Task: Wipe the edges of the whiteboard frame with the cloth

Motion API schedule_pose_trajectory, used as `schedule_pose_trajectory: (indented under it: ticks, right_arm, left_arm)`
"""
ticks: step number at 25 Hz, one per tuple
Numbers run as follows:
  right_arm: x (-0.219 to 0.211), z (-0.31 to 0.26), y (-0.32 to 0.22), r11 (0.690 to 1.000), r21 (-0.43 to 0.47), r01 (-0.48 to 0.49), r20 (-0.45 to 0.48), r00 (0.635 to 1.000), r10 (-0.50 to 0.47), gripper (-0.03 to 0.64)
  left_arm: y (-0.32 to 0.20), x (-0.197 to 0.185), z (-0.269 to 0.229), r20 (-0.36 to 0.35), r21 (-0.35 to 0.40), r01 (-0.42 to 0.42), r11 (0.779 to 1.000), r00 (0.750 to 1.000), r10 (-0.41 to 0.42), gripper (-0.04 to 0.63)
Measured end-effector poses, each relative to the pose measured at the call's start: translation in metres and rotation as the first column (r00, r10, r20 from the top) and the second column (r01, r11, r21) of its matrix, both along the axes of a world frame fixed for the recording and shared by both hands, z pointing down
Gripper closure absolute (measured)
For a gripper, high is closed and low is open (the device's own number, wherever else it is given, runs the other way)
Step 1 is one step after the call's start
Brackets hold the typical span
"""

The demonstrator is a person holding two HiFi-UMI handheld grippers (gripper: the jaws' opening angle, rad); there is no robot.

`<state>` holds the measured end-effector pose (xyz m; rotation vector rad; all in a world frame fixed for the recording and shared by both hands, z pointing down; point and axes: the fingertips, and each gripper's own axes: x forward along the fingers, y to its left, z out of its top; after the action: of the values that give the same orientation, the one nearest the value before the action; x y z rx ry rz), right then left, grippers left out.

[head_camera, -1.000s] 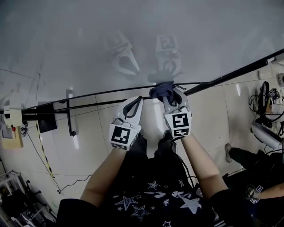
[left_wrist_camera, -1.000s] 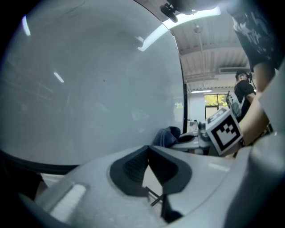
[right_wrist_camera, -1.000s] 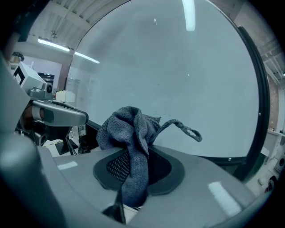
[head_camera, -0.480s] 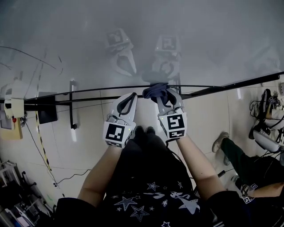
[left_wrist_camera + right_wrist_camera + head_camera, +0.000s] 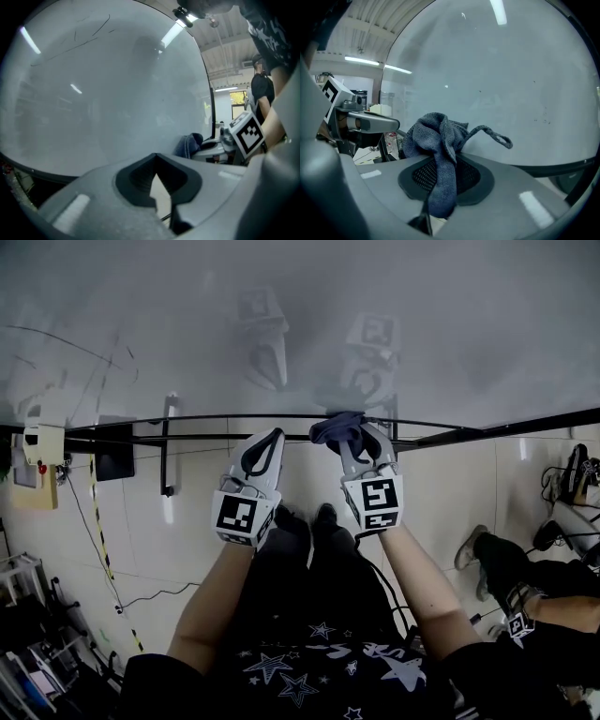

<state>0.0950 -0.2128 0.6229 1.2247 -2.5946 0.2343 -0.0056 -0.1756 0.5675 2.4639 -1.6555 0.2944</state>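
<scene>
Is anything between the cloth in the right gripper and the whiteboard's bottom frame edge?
Nothing visible. The cloth, clamped in the right gripper, sits right at the frame.

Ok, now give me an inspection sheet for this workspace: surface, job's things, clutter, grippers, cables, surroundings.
Surface: whiteboard, grey, with faint pen lines towards its left.
Job's things: dark cloth bunched against the black frame edge.
Clutter: nothing seen on the board.
Grippers: right gripper shut on the cloth; left gripper shut and empty, beside it near the frame edge.
Cables: one cable trails across the floor at left.
Surroundings: tiled floor; another person's leg at right; equipment at lower left.
</scene>
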Motion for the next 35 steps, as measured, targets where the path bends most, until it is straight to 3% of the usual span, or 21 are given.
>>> schedule_pose_trajectory:
  ticks: [5, 12, 15, 20, 26, 32, 35]
  right_arm:
    - [-0.005, 0.006, 0.002, 0.999, -0.014, -0.031, -0.026, 0.999, 0.031, 0.540]
    - [-0.040, 0.006, 0.007, 0.990, -0.029, -0.136, -0.055, 0.989, 0.134, 0.540]
    - [-0.078, 0.006, 0.013, 0.987, -0.005, -0.159, -0.067, 0.985, 0.158, 0.540]
    - [-0.173, 0.014, 0.019, 0.990, 0.003, -0.139, -0.073, 0.988, 0.139, 0.540]
    - [-0.189, -0.023, 0.032, 0.992, 0.019, -0.125, -0.068, 0.990, 0.126, 0.540]
    - [-0.277, -0.014, 0.037, 0.998, 0.025, -0.066, -0.095, 0.993, 0.068, 0.540]
    - [-0.303, -0.021, 0.039, 0.999, 0.035, -0.039, -0.107, 0.993, 0.042, 0.540]
  left_arm:
    - [0.002, -0.036, -0.005, 0.037, 0.008, 0.001, 1.000, 0.999, -0.001, 0.595]
    - [0.005, -0.112, 0.001, 0.033, 0.008, -0.019, 1.000, 0.999, 0.018, 0.595]
    - [0.012, -0.150, 0.001, 0.028, 0.009, -0.047, 0.999, 0.999, 0.047, 0.595]
    - [0.015, -0.248, 0.008, 0.007, 0.020, -0.015, 1.000, 1.000, 0.014, 0.595]
    - [0.031, -0.253, -0.024, 0.023, 0.043, -0.048, 0.998, 0.999, 0.047, 0.595]
    - [0.040, -0.313, -0.013, -0.009, 0.040, -0.060, 0.997, 0.998, 0.060, 0.595]
    - [0.041, -0.320, -0.015, -0.016, 0.043, -0.073, 0.996, 0.997, 0.073, 0.595]
